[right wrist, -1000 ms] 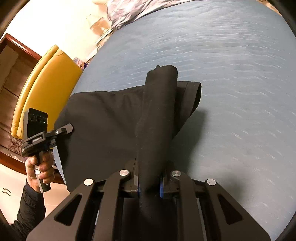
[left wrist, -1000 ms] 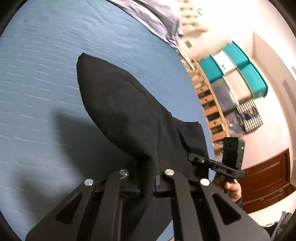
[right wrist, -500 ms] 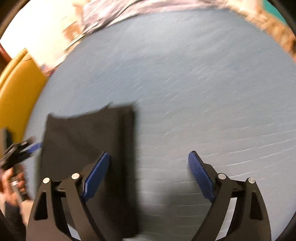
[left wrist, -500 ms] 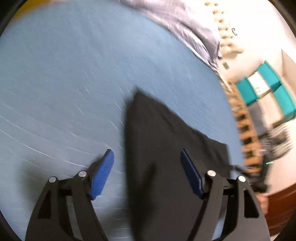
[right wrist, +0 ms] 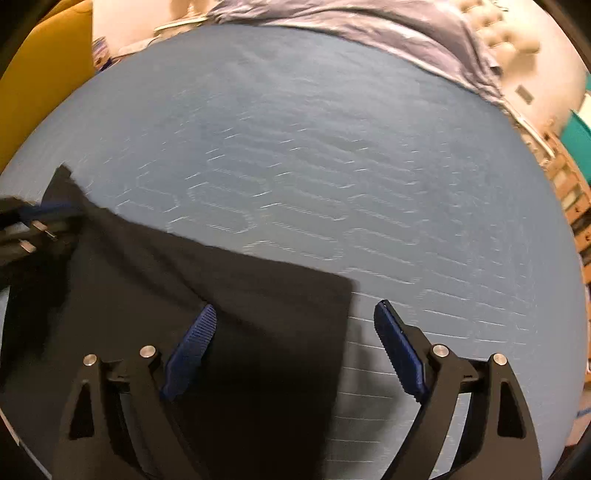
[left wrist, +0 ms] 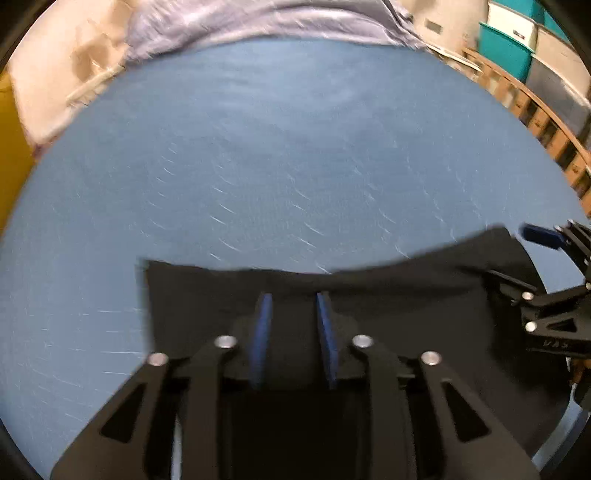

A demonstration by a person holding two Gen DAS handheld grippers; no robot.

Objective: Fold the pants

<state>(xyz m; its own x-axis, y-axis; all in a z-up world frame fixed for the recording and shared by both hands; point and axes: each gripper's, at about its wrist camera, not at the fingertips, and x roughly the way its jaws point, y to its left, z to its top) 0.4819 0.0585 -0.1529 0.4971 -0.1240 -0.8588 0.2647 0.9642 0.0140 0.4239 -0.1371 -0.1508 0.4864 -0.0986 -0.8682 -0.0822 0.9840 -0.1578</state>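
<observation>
The black pants (left wrist: 406, 295) lie flat as a folded rectangle on the blue bed sheet (left wrist: 295, 166). My left gripper (left wrist: 293, 332) hovers over their far edge near the left end, its blue pads a narrow gap apart and holding nothing. In the right wrist view the pants (right wrist: 258, 295) fill the lower left. My right gripper (right wrist: 295, 347) is wide open and straddles their right edge, one pad over cloth, the other over sheet. Each gripper shows at the edge of the other's view: the right gripper (left wrist: 554, 295) and the left gripper (right wrist: 33, 229).
A crumpled lilac blanket (left wrist: 277, 22) lies across the far end of the bed. A yellow chair (right wrist: 44, 74) stands off the left side. A wooden shelf (left wrist: 546, 129) and teal bins (left wrist: 506, 44) are off the right.
One second ago both grippers were shut on the lifted pants. They let go half a second ago. Now the pants lie flat and the left jaws have narrowed.
</observation>
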